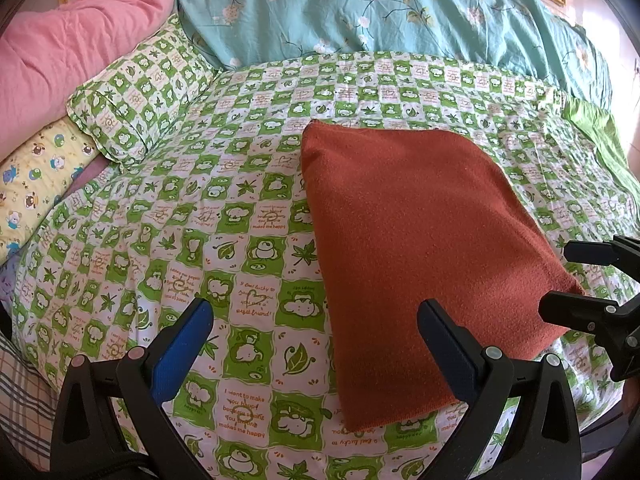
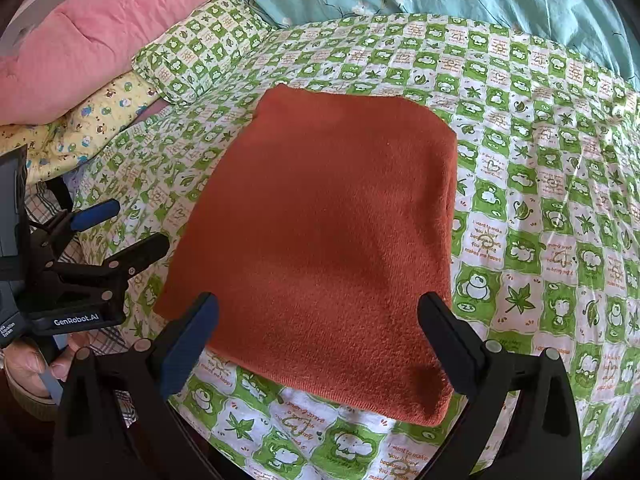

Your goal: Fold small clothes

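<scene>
The rust-orange cloth (image 2: 320, 240) was laid folded flat mid-bed, toward the near edge; the left claw (image 1: 316, 344) and right claw (image 2: 318, 336) were held spread, nothing gripped, seemingly released for another fold.

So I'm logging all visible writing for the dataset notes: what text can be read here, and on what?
"GenRobot.AI": white print on the left gripper body.
"I want to make you happy because seeing you smiling makes me happy": squares of the green checked bedsheet.
Small white label beside the brand: only partly in frame, unreadable.
Orange characters on sheet: unreadable.
</scene>
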`<control>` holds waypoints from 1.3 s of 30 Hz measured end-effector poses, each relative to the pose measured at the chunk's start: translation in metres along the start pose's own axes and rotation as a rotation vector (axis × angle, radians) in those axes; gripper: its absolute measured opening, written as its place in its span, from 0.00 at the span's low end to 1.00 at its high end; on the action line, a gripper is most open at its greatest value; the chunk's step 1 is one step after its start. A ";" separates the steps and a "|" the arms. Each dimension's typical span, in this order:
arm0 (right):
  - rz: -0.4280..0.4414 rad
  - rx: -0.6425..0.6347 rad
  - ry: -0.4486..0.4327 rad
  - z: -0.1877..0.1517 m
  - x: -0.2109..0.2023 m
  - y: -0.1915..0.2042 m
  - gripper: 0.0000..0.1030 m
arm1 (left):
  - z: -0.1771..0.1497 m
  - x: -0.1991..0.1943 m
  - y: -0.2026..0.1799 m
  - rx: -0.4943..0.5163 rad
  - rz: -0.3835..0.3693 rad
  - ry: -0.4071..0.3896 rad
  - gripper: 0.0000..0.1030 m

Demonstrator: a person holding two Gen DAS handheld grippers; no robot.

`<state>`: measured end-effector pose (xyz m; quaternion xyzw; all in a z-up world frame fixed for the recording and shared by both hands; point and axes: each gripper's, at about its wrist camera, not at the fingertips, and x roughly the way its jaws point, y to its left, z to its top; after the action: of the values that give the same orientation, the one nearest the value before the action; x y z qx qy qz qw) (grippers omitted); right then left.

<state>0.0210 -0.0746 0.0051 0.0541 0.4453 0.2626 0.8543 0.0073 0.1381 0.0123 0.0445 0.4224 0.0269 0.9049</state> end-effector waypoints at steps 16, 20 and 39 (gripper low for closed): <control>0.001 0.000 -0.005 0.003 -0.003 0.000 0.97 | 0.003 -0.004 -0.002 0.004 0.010 -0.020 0.99; -0.001 0.000 -0.010 0.008 -0.004 -0.003 0.97 | 0.005 -0.002 -0.004 0.012 0.008 -0.024 0.99; -0.001 0.020 -0.031 0.018 -0.004 -0.012 0.97 | 0.015 0.007 -0.005 0.017 0.009 -0.029 0.98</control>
<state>0.0383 -0.0840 0.0148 0.0666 0.4346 0.2568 0.8606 0.0232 0.1332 0.0165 0.0546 0.4094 0.0267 0.9103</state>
